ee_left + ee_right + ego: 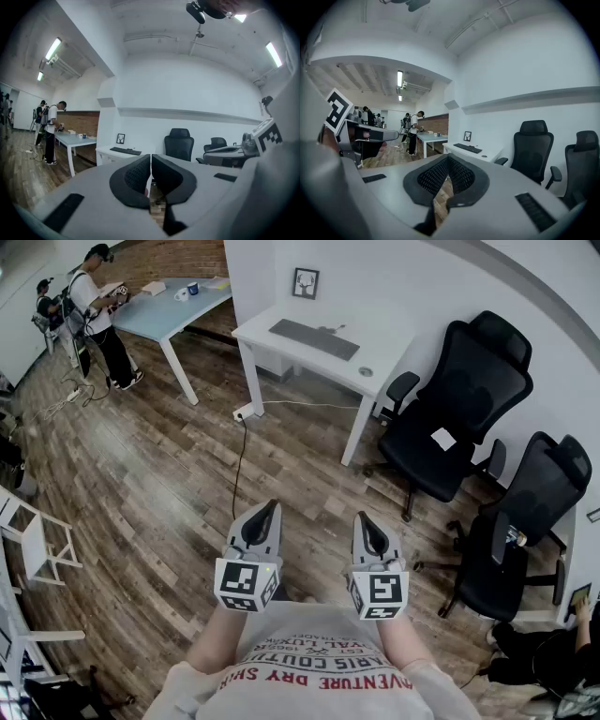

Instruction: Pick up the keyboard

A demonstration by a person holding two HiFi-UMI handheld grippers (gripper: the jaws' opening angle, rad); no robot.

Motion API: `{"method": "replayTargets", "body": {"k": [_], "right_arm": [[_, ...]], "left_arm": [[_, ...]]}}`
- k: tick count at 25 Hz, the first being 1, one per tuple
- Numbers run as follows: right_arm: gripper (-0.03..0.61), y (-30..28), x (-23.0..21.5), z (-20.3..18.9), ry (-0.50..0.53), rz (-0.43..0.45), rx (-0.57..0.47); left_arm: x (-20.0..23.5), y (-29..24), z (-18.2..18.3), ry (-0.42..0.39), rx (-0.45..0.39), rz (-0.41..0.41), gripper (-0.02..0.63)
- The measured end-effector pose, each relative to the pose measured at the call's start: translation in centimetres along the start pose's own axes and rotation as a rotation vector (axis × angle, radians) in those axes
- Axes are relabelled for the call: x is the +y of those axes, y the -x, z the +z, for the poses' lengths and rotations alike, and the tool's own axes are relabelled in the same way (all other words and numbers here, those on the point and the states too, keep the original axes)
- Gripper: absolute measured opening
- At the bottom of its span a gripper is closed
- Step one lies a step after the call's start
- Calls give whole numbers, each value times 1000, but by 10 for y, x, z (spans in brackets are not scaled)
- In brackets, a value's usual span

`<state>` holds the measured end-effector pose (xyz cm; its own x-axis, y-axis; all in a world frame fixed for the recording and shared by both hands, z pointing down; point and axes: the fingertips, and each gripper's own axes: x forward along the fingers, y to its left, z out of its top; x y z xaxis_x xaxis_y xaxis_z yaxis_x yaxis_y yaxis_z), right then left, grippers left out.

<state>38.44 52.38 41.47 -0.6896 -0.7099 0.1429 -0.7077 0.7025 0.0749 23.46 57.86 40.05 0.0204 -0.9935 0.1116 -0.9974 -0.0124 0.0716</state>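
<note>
I'm looking at a floor [141,484] of wood-grain planks that is giving off a faint sheen. The white surface [295,354] is reading smooth and matt, and the keyboard [314,338] is looking like dark matt plastic. The office chair [464,399] is showing black cloth or mesh. The left gripper [150,161] and right gripper [447,161] are presenting matt grey plastic shells with black dimpled pads [433,176].

**Shirt Print Is the Only Lettering on Show**

Red capitals run across the person's shirt [319,679], upside down in the head view. The word "DRY" and what looks like "VENTURE" can be made out. The smaller lines of print next to them are too blurred to read. The left gripper [271,507] and right gripper [362,519] each bear black-and-white square markers [240,582], which carry no letters.
</note>
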Motion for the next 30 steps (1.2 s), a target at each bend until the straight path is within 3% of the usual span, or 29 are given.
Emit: {"method": "replayTargets", "body": {"k": [17,30], "right_arm": [[25,-34,11,-10,5,16,41],[25,-137,25,-12,-39,-96,127]], "left_arm": [[31,-24,-12,20,46,4,31],[132,-89,-14,70,64,-49,31]]}}
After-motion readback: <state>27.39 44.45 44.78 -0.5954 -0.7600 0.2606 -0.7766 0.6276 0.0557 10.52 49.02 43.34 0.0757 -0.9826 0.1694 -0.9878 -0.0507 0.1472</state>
